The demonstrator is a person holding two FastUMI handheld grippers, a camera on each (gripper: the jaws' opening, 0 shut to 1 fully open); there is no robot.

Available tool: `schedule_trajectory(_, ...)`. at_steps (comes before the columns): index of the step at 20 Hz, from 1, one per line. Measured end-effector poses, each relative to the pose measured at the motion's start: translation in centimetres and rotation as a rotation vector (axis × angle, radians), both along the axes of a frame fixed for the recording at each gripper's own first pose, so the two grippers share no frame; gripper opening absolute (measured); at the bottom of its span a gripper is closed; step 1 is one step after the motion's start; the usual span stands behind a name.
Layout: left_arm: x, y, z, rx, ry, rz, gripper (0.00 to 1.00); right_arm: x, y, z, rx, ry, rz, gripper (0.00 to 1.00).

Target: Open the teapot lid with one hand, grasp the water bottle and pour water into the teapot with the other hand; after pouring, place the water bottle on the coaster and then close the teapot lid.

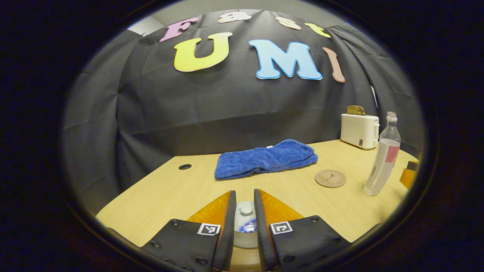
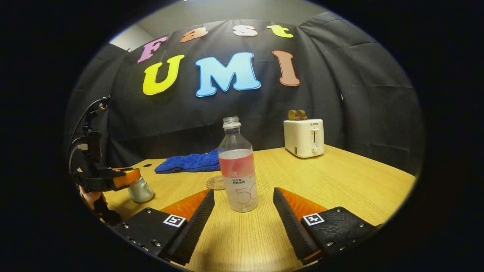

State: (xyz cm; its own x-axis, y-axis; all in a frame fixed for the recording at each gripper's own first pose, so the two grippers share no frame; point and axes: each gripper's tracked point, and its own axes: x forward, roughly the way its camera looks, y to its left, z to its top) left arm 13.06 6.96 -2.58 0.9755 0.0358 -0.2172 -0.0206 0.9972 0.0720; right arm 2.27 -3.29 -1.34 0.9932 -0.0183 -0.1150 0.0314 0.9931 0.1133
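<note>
A small white teapot (image 1: 245, 236) with a blue pattern stands on the wooden table, its lid (image 1: 245, 211) on. My left gripper (image 1: 244, 196) is down over it, both fingers pressed in on the lid's knob. In the right gripper view the same gripper (image 2: 126, 175) sits on top of the teapot (image 2: 140, 192) at the left. A clear water bottle (image 2: 238, 170) with a pink label stands uncapped and upright just past my right gripper (image 2: 244, 192), which is open with nothing in it. The round coaster (image 2: 216, 183) lies behind the bottle. In the left gripper view the coaster (image 1: 330, 178) lies left of the bottle (image 1: 382, 158).
A folded blue towel (image 1: 264, 158) lies at the back of the table (image 1: 170, 196), and a white toaster (image 2: 304, 138) with bread in it stands at the back right. A small round hole (image 1: 185, 166) is in the tabletop near the far left.
</note>
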Motion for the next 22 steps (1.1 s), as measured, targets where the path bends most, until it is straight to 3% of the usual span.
schedule_trajectory(1, 1.4, -0.2, -1.6, -0.009, -0.016, -0.004, 0.40, 0.1, -0.1, 0.0, -0.005, 0.002, -0.002, 0.96)
schedule_trajectory(2, -0.2, 0.3, 0.5, -0.017, -0.015, 0.007, 0.16, 0.1, -0.1, 0.0, -0.009, 0.003, -0.001, 0.96)
schedule_trajectory(10, 0.6, 0.0, 0.6, -0.023, -0.012, -0.018, 0.17, 0.8, 0.3, 1.0, -0.078, -0.004, 0.027, 0.96)
schedule_trajectory(16, 0.8, 0.3, 3.4, -0.011, -0.056, -0.029, 0.16, 2.2, 0.8, 1.3, -0.126, 0.025, 0.057, 0.96)
schedule_trajectory(22, 0.3, 1.5, 4.4, -0.012, -0.068, -0.023, 0.16, 3.4, 0.2, 0.4, -0.117, 0.082, 0.057, 0.96)
